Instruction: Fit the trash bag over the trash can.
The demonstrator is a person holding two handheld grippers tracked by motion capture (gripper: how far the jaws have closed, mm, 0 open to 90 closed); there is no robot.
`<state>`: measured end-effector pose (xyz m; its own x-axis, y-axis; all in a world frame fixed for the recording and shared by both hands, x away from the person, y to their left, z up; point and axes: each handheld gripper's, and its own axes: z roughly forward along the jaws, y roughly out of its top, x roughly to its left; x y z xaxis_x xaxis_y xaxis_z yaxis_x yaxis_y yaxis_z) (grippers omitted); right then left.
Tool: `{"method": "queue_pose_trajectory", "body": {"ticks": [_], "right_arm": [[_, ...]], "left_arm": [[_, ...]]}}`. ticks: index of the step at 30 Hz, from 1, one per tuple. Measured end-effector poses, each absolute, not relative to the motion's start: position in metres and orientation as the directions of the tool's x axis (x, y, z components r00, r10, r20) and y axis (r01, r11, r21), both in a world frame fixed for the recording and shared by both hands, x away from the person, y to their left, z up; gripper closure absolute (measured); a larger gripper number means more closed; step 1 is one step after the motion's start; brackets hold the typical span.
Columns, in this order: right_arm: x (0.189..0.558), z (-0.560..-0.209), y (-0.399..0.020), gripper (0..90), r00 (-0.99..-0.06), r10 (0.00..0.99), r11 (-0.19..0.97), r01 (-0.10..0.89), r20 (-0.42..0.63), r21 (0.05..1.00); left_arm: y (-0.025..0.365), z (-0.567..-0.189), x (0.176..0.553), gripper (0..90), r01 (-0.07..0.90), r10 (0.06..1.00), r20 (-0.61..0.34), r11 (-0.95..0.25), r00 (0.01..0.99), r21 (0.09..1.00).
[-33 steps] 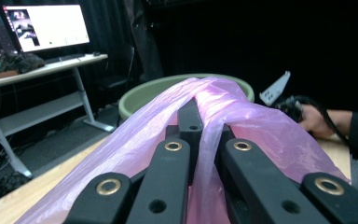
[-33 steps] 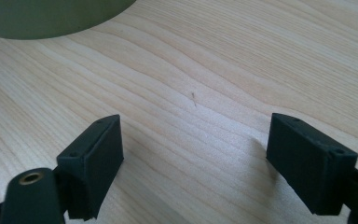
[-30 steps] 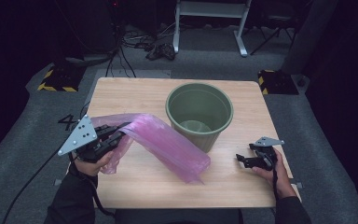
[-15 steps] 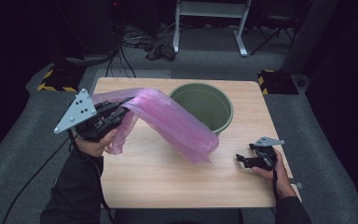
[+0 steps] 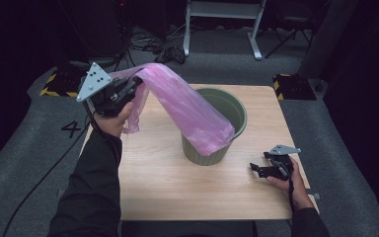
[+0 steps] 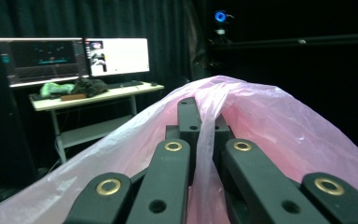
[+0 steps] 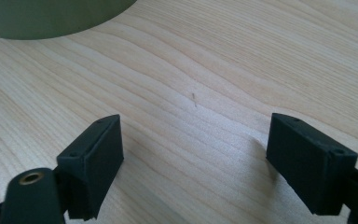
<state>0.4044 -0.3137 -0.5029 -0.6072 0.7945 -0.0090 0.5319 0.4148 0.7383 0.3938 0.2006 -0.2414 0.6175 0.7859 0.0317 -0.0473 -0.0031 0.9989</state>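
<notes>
Pink plastic bag [image 5: 187, 106] pinched in left gripper [image 5: 128, 91] fingers, raised left of the green bin [image 5: 227, 106]; its far end apparently draped over the rim. Right gripper [image 5: 260, 168] fingers wide, empty, right of bin.

dark room, grey carpet floor [image 5: 24, 148], black curtains [image 6: 135, 23], monitor desk [image 6: 88, 95].

Pink translucent plastic bag [image 5: 187, 106], crumpled, one end lifted off the bench, arching over; far end drapes across the rim of the upright green bin [image 5: 237, 108], mid-bench.
</notes>
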Motion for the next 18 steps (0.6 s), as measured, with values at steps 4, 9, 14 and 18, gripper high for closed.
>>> {"method": "queue_pose_trajectory", "body": {"ticks": [4,9,14,18], "right_arm": [[0.405,-0.503,-0.314,18.7,-0.608,0.794,0.415,0.532,-0.009,0.738],[0.405,-0.503,-0.314,18.6,-0.608,0.794,0.416,0.531,-0.010,0.738],[0.405,-0.503,-0.314,18.7,-0.609,0.793,0.417,0.531,-0.010,0.738],[0.405,-0.503,-0.314,18.7,-0.609,0.793,0.417,0.531,-0.010,0.738]], "left_arm": [[0.200,-0.236,0.401,89.7,-0.050,0.824,0.042,-0.016,0.565,0.999],[0.198,-0.234,0.411,89.7,-0.038,0.850,0.057,-0.044,0.523,0.998],[0.187,-0.247,0.413,89.6,-0.034,0.845,0.089,-0.084,0.527,0.996],[0.180,-0.262,0.411,89.6,-0.022,0.821,0.090,-0.095,0.564,0.995]]}}
